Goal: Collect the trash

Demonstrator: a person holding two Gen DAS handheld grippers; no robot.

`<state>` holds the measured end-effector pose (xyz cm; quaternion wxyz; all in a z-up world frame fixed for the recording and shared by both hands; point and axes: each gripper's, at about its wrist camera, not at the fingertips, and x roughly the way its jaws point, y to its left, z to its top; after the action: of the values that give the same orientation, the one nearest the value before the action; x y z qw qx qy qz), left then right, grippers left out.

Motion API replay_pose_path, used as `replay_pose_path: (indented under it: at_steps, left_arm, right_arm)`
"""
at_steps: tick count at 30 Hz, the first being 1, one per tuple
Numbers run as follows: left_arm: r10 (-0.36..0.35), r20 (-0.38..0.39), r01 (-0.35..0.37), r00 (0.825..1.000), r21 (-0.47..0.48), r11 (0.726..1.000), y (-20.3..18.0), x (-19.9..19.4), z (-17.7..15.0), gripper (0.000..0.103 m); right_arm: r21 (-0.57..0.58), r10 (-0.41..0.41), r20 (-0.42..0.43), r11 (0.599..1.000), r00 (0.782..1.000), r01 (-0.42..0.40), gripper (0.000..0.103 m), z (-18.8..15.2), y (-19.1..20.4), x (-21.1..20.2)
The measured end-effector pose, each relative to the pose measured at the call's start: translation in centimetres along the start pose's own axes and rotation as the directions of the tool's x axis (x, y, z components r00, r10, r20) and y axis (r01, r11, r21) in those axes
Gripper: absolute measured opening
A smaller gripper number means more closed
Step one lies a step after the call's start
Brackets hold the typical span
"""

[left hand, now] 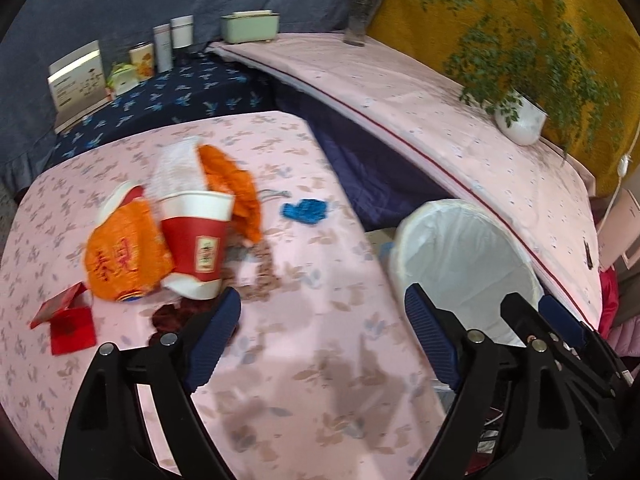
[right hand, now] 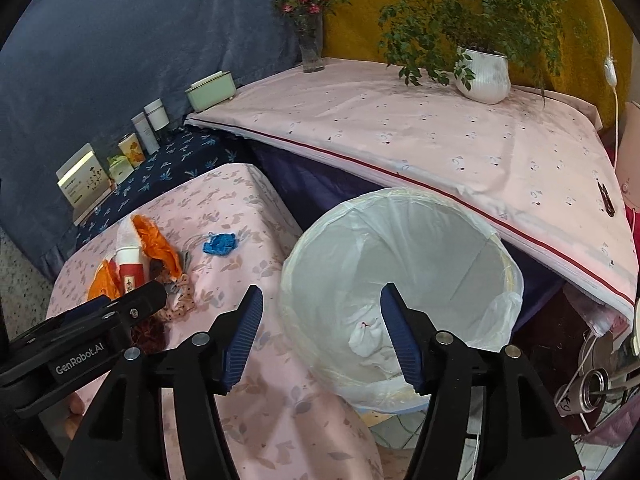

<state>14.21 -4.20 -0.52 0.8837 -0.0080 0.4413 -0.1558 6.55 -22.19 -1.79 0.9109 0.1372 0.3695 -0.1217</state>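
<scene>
Left gripper (left hand: pixel 322 318) angled down over pink floral tablecloth (left hand: pixel 280 380), jaws spread wide, nothing between the blue ribbed pads (left hand: pixel 218 332). Right gripper (right hand: pixel 320 316) also tilted down, near edge of the trash bin (right hand: pixel 500 248), jaws parted, nothing pinched; right pad overlaps the bin mouth in view. Seen from left wrist camera, right gripper (left hand: pixel 532 312) sits just right of the left one, over the bin (left hand: pixel 404 240). Seen from right wrist camera, left gripper (right hand: pixel 132 300) enters from the left edge, black body printed "GenRobot.AI".

Trash pile on the far-left part of the table: red-and-white paper cup (left hand: pixel 196 236) lying tilted, small label on its side, print unreadable. Orange plastic bag (left hand: pixel 120 256) touching the cup on the left, red Chinese characters on it, blurred. Second orange piece (left hand: pixel 232 184) behind the cup. White wrapper (left hand: pixel 176 168) behind the cup too. Red paper packet (left hand: pixel 68 320) near left of the pile. Blue crumpled scrap (left hand: pixel 305 210) apart, right of the pile. Dark red fuzzy item (left hand: pixel 168 316) just beside the left pad.

Bin lined with white bag, crumpled white tissue (right hand: pixel 366 334) at the bottom, small red mark on it. Bin on the floor right of the table.

Far back: white box (left hand: pixel 76 80) with unreadable print, tins (left hand: pixel 142 60), green container (left hand: pixel 250 26), flower vase (left hand: pixel 362 16), potted plant (left hand: pixel 520 118).
</scene>
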Motion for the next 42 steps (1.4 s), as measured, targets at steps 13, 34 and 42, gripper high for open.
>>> replay_pose_path:
  at_steps: [13,34,42]
  left_arm:
    - [0.189,-0.028,-0.191,0.982,-0.187,0.964,11.5,-1.7,-1.8,0.094]
    - [0.308,-0.123,-0.331,0.943,-0.341,0.88,24.6,-0.9,-4.9,0.094]
    - [0.27,-0.146,-0.305,0.952,-0.35,0.886,26.2,0.8,-4.9,0.094]
  right_arm:
    - [-0.12,0.078,-0.036,0.989,0.996,-0.082,0.07,-1.7,8.4,0.4]
    - [-0.199,0.144,-0.191,0.963,0.971,-0.182,0.07,-5.8,17.1,5.7]
    - [-0.182,0.143,-0.24,0.965,0.96,-0.189,0.07,-6.5,18.9,8.3]
